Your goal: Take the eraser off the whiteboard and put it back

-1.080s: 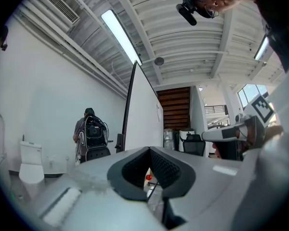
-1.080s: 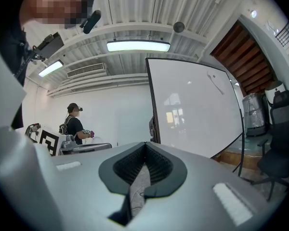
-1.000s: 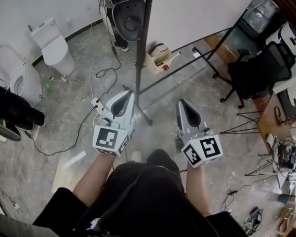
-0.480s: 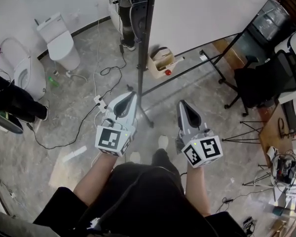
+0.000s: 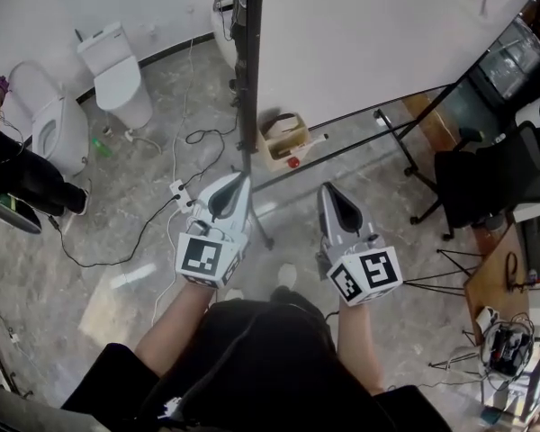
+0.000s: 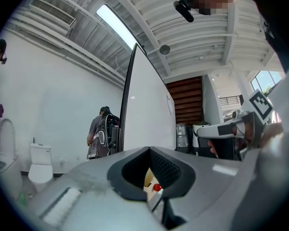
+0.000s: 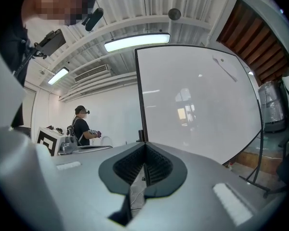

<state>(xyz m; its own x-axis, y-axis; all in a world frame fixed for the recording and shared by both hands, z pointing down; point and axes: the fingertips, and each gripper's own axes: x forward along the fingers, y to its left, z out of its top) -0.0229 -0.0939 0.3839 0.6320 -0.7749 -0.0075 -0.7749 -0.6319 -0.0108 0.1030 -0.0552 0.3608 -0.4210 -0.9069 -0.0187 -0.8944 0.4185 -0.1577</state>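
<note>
White toilets (image 5: 117,75) are standing along the far-left wall, well apart from the work and playing no part in it. Next comes the left gripper (image 5: 234,185), which the person is holding level and pointing toward the dark post (image 5: 249,79) of the whiteboard (image 5: 378,34). Its jaws are pressing together on nothing, probably because this hand is only coming along. Just past the post, a cardboard box (image 5: 283,138) is sitting on the floor below the board. The right gripper (image 5: 328,192) is aiming level at the board's face. Its jaws are likewise pressing together and carrying nothing, so they are going to need spreading before any pick-up. High on the board toward its right, what is likely the eraser (image 7: 225,67), a pale bar too small to be sure of, is clinging to the surface, well apart from both grippers.
</note>
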